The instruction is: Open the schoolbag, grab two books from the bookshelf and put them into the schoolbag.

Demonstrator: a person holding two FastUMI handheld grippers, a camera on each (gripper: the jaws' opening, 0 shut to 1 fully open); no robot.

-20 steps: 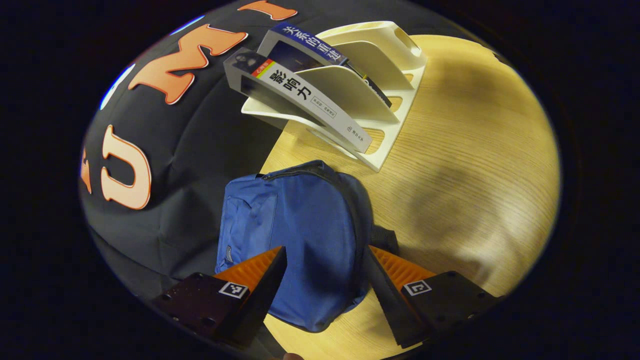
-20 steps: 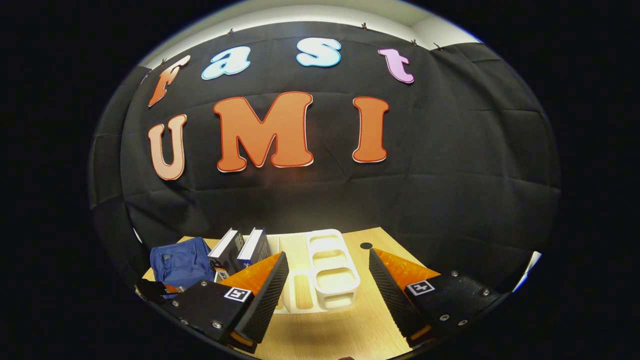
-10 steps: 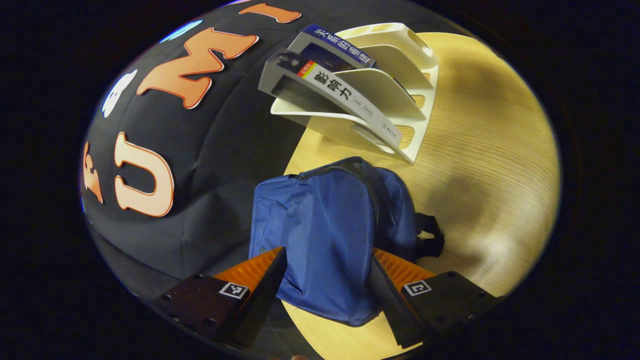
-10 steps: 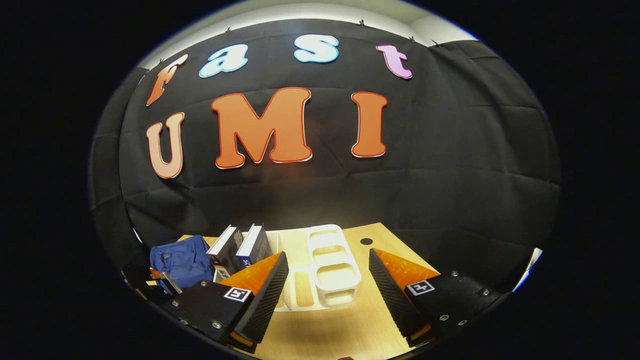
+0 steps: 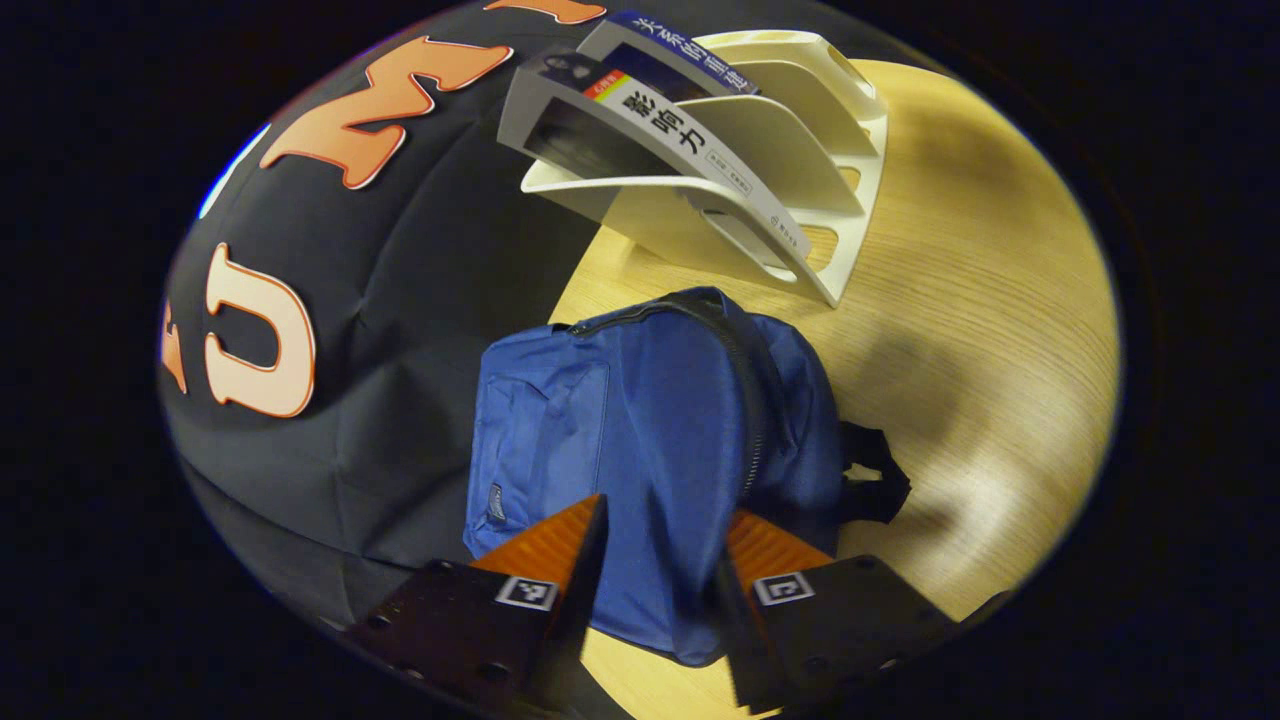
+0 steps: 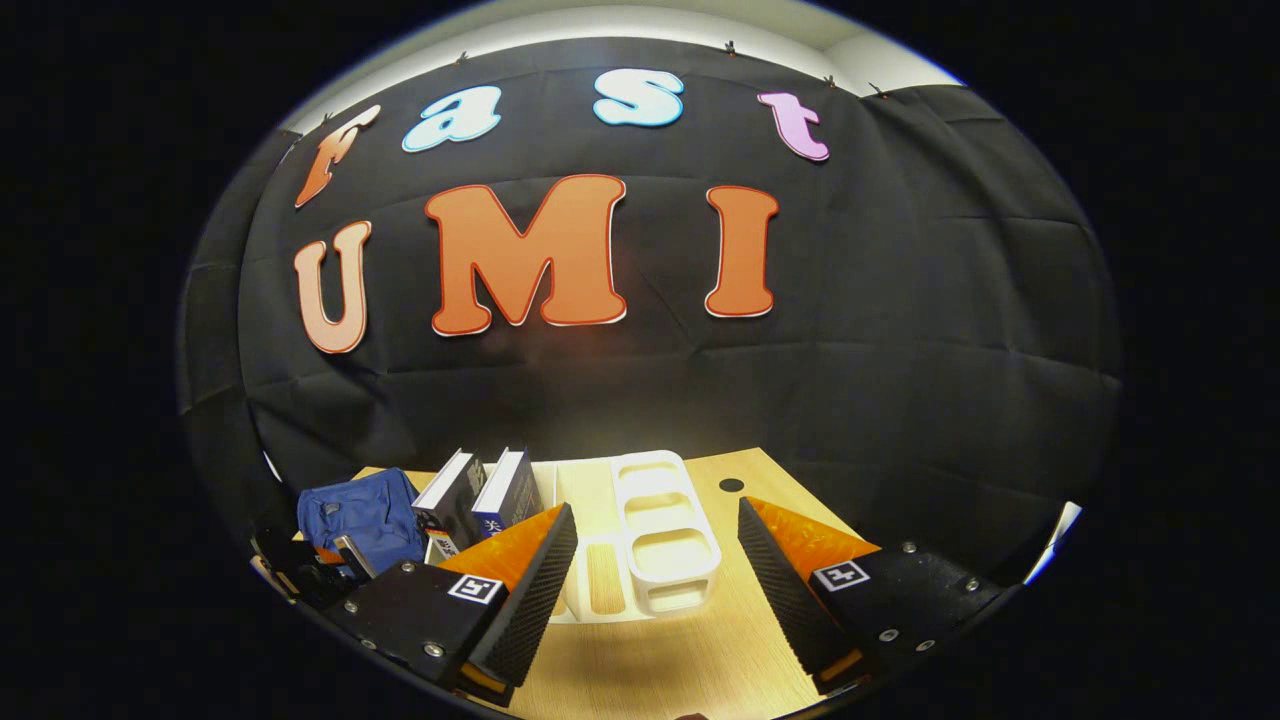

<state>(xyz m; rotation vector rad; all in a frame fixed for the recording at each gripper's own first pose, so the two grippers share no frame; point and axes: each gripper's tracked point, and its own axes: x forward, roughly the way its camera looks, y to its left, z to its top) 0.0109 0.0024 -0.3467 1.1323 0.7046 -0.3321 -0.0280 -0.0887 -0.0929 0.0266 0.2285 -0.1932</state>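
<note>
The blue schoolbag (image 5: 650, 400) lies on the wooden table (image 5: 980, 300), its zipper closed along the top and right side. My left gripper (image 5: 662, 510) hangs low over the bag's near end, open but narrowed, with blue fabric between the fingers. Behind the bag the white bookshelf (image 5: 770, 150) holds two leaning books, a grey-white one (image 5: 690, 150) and a blue one (image 5: 680, 50). In the right gripper view, my right gripper (image 6: 655, 510) is open and empty above the table, facing the bookshelf (image 6: 655, 540). The two books (image 6: 480, 490) and the schoolbag (image 6: 365, 510) are to its left.
Black straps (image 5: 880, 480) stick out from the bag's right side. The booth's black cloth wall (image 5: 400, 300) drapes right behind the bag and shelf. A small dark hole (image 6: 731, 485) sits in the table behind the shelf. Bare tabletop stretches right of the bag.
The left gripper's fingers have drawn closer together over the bag's near end and the view has shifted slightly. The right gripper has barely moved.
</note>
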